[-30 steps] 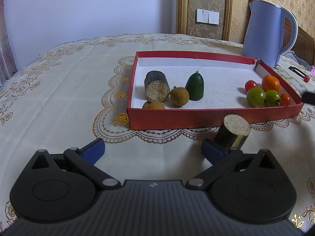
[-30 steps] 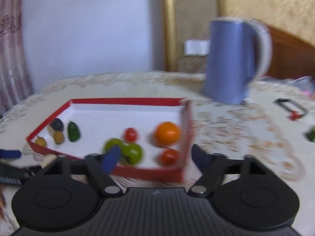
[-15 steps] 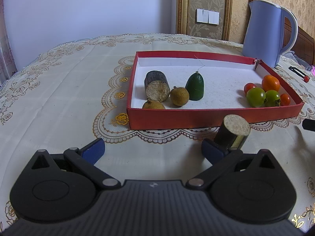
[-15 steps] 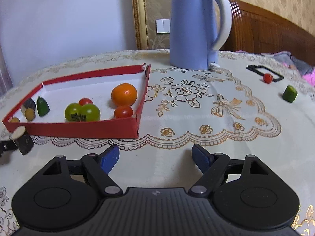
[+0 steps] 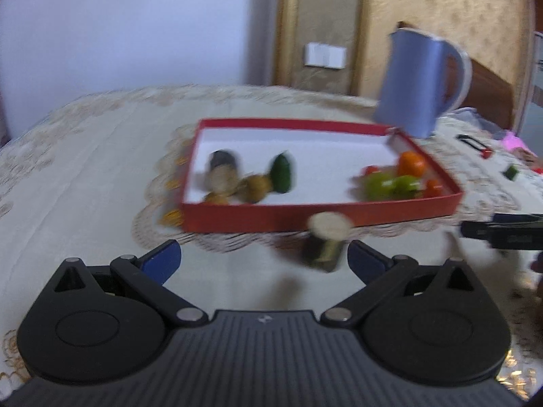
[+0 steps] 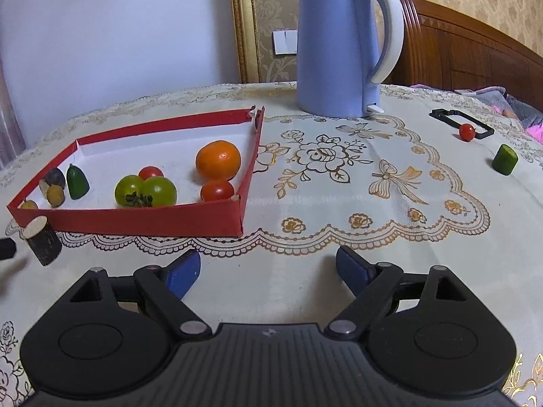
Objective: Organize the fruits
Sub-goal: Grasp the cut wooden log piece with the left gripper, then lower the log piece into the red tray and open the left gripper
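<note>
A red tray (image 6: pixel 142 219) (image 5: pixel 339 218) holds an orange (image 6: pixel 218 160), green tomatoes (image 6: pixel 146 191), red cherry tomatoes (image 6: pixel 217 190), a green cucumber tip (image 6: pixel 77 181), brown longans and a dark sugarcane piece. A loose sugarcane stub (image 5: pixel 325 242) (image 6: pixel 42 240) stands on the cloth in front of the tray, just inside my open left gripper's (image 5: pixel 263 259) right finger. My right gripper (image 6: pixel 268 269) is open and empty over the cloth, right of the tray. A red cherry tomato (image 6: pixel 467 132) and a green cucumber piece (image 6: pixel 505 159) lie far right.
A blue electric kettle (image 6: pixel 336 47) stands behind the tray's right corner. A black clip frame (image 6: pixel 461 118) lies by the far cherry tomato. The embroidered tablecloth (image 6: pixel 339 183) covers the round table. The right gripper's tip shows in the left wrist view (image 5: pixel 509 232).
The left view has pulled back and up and is now motion-blurred; the sugarcane stub sits more between its fingers. The right gripper has swung right, away from the tray.
</note>
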`<state>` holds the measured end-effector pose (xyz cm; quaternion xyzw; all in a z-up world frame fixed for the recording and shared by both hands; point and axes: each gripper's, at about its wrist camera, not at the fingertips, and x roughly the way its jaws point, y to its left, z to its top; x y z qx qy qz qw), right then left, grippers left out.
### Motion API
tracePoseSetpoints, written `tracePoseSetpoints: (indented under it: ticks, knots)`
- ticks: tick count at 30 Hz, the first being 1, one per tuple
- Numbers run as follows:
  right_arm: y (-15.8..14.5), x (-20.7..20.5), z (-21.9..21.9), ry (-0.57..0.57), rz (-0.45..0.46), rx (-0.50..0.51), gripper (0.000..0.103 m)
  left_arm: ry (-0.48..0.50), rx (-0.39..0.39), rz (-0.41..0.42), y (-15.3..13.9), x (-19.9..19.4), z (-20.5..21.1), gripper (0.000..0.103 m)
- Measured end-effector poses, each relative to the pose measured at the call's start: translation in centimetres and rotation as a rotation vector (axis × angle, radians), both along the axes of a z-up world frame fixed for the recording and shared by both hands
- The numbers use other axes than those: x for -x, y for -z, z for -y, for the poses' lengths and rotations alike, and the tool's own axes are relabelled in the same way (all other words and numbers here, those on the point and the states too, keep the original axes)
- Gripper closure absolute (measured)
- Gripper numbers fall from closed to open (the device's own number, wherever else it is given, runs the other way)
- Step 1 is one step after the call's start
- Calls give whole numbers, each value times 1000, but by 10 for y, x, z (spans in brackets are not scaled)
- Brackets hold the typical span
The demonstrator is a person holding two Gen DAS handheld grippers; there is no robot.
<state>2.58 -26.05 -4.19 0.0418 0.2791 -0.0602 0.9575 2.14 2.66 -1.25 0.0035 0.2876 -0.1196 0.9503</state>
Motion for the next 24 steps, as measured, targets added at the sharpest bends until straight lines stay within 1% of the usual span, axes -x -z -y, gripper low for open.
tracePoseSetpoints:
  ticks: [4,7,10,11,13,16,17,19,20,21,22,24]
  knots:
    - [0,-1,-2,-1,-6,14,15,34,-9,1,-2,-2,21,0]
    - [1,-1,-2,-1,-7,15,15,30,-43,0,1,-8,33,0]
    - [1,-1,-1,-2,-5,11,15,34,-64,6,3,-14,38,5]
    - [1,-1,-1,-2,-5,10,15,33,-64,3,4,-16,39,15]
    - [1,-1,-1,-2,-5,9,15,37,-64,-19,8,-21,39,17]
    - [1,-1,-1,-2,-4,9,14,45,-77,-36,14,-23,41,26]
    - [1,-1,-1,-2,-4,8,14,47,-82,-37,16,-24,43,34]
    - [1,0,-1,-2,-4,7,14,51,-83,-41,19,-25,45,45]
    - [1,0,-1,-2,-4,8,14,50,-80,-46,20,-26,45,57]
    - [1,0,-1,-2,-4,7,14,54,-75,-53,21,-27,46,62]
    - [1,0,-1,-2,-4,7,14,55,-74,-50,21,-27,46,63]
    - [1,-1,-1,-2,-4,7,14,63,-81,-42,21,-26,49,70]
